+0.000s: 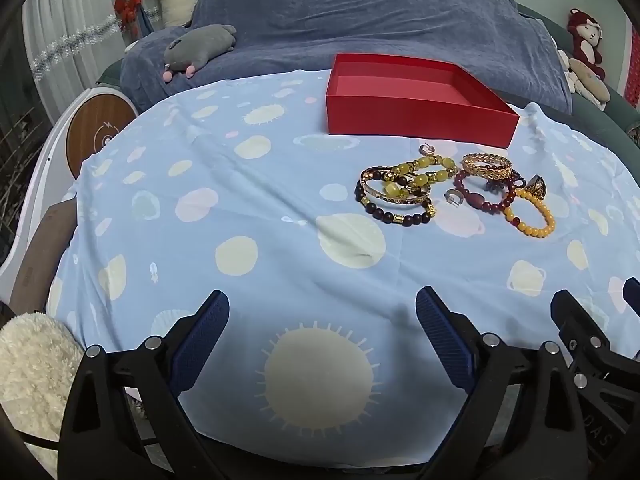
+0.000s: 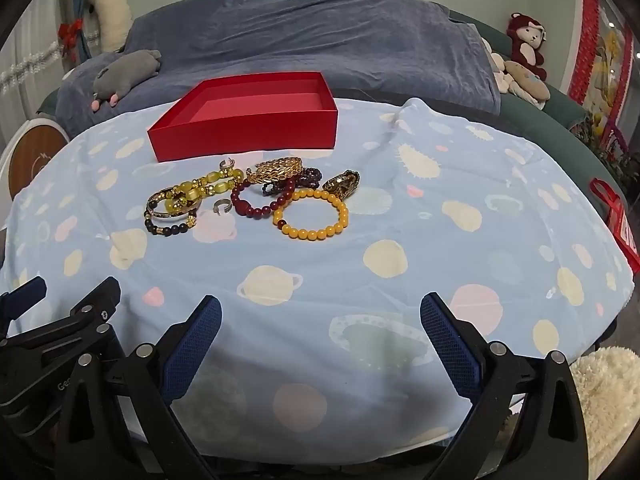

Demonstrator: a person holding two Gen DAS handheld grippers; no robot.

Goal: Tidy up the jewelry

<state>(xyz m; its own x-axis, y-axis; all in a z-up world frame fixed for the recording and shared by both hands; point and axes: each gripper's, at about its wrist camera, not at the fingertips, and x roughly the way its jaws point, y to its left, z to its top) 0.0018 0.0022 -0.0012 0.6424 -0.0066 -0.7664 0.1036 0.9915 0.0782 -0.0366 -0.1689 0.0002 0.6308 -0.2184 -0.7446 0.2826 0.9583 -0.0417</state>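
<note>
A blue cloth (image 1: 280, 240) printed with planets and suns covers the table, with a blue-draped sofa (image 1: 360, 20) behind it. At the far side of the cloth sits an open red box (image 1: 416, 114), its inside bare. Just in front of the box, apart from it, the jewelry lies in a loose cluster on the cloth. A yellow bead bracelet (image 2: 310, 214) lies nearest the right side, touching a dark red bead bracelet (image 2: 260, 200). To the left, a yellow-green bead bracelet (image 2: 200, 188), a gold bangle (image 2: 170, 210) and a black bead bracelet (image 2: 170, 228) overlap one another. A gold leaf-pattern band (image 2: 276, 170) rests at the back against a dark purple beaded piece (image 2: 310, 176), and a gold ring (image 2: 342, 184) lies just beside the yellow bracelet. Two small silver ear cuffs show, one (image 2: 222, 206) between the bracelets and one (image 2: 228, 164) near the box.

The left gripper (image 1: 322, 308) hovers low over the near cloth, jaws wide and holding nothing. The right gripper (image 2: 320, 312) is the same beside it, jaws wide and bare, well short of the jewelry
</note>
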